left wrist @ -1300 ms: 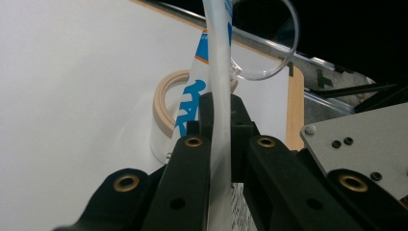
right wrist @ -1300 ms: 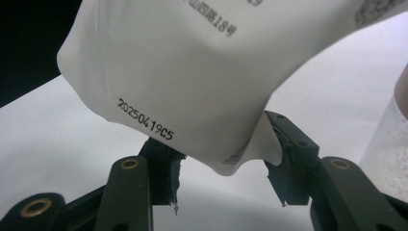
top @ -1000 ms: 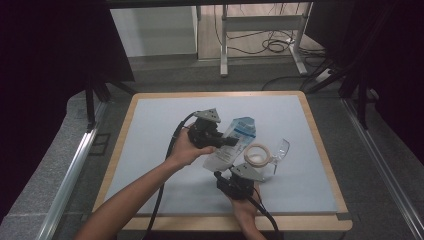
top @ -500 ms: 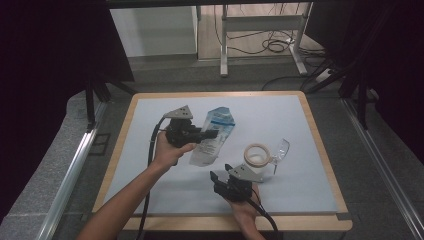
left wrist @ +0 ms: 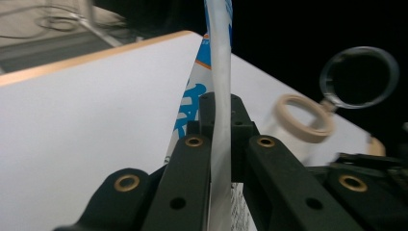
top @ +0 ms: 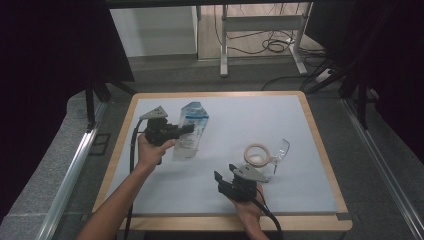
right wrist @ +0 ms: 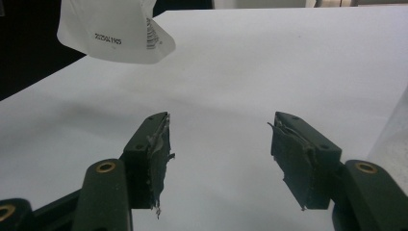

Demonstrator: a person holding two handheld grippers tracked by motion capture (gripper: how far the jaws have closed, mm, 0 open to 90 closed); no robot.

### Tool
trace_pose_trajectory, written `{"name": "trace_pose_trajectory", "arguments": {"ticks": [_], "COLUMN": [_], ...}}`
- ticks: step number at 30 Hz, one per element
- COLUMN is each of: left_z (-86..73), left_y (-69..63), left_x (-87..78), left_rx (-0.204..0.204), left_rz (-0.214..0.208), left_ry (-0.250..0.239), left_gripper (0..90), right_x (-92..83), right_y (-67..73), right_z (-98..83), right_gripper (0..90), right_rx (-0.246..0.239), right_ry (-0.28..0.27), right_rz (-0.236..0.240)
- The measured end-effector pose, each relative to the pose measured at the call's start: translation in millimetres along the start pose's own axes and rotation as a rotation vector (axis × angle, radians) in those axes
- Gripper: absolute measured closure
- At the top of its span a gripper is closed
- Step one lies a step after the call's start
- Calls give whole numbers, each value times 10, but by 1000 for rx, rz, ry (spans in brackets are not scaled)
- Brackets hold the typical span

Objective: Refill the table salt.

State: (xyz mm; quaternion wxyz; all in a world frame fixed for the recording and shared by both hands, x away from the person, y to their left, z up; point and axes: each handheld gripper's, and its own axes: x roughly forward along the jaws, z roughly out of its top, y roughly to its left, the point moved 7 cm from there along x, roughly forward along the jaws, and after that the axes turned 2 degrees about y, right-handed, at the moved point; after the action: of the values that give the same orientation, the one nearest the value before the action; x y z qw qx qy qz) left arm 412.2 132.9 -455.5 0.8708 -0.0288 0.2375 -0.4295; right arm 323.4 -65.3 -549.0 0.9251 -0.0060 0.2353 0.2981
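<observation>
White-and-blue plastic pouch (top: pixel 189 131) pinched in our left gripper (top: pixel 172 131), over the left part of the table (top: pixel 310 130).

We see its long axis running from near us toward the far edge, printed face up; in the left gripper view its top is cut off. Our right gripper (top: pixel 225 176) has just been opening, its jaws apart with nothing between them, near the tape roll (top: pixel 257 154) and clear round lens (top: pixel 281 149), whose handle we can't make out.

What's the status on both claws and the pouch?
Left claw shut on pouch, held off the mat. Right claw open, empty, jaws just widened. Tape roll and clear plastic cup beside the right claw, nothing blocking.
</observation>
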Motion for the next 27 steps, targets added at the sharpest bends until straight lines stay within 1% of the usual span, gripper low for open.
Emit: {"name": "trace_pose_trajectory", "arguments": {"ticks": [6,10,11,12,13,14,16,19,20,22,27], "left_z": [-64,-115,-129,-152,-152,-163,-190,-222,-235,-261,-363], "left_y": [353,537,578,651,651,683,765,869,920,974,1053], "left_x": [-91,-101,-99,-86,-86,-78,-52,-15,-1,16,30], "left_rx": [-59,-60,-52,-39,-39,-37,-22,-16,-21,-29,-53], "left_rz": [104,169,189,220,220,231,269,302,314,323,341], "left_ry": [-59,-92,-96,-107,-107,-111,-118,-121,-128,-131,-129], "left_gripper": [896,895,895,896,895,895,896,895,896,895,893], "right_x": [-9,-8,-5,0,0,5,8,3,0,-10,-15], "right_y": [-10,-15,-18,-21,-21,-24,-24,-22,-22,-28,-36], "right_z": [-1,-4,-7,-10,-10,-18,-23,-23,-22,-18,-15], "right_gripper": [395,395,394,392,392,391,390,390,390,390,390], "right_rx": [5,4,5,6,6,6,5,2,2,3,2], "right_ry": [3,4,4,3,3,7,8,7,7,7,4], "right_rz": [5,6,6,5,5,5,6,8,7,8,5]}}
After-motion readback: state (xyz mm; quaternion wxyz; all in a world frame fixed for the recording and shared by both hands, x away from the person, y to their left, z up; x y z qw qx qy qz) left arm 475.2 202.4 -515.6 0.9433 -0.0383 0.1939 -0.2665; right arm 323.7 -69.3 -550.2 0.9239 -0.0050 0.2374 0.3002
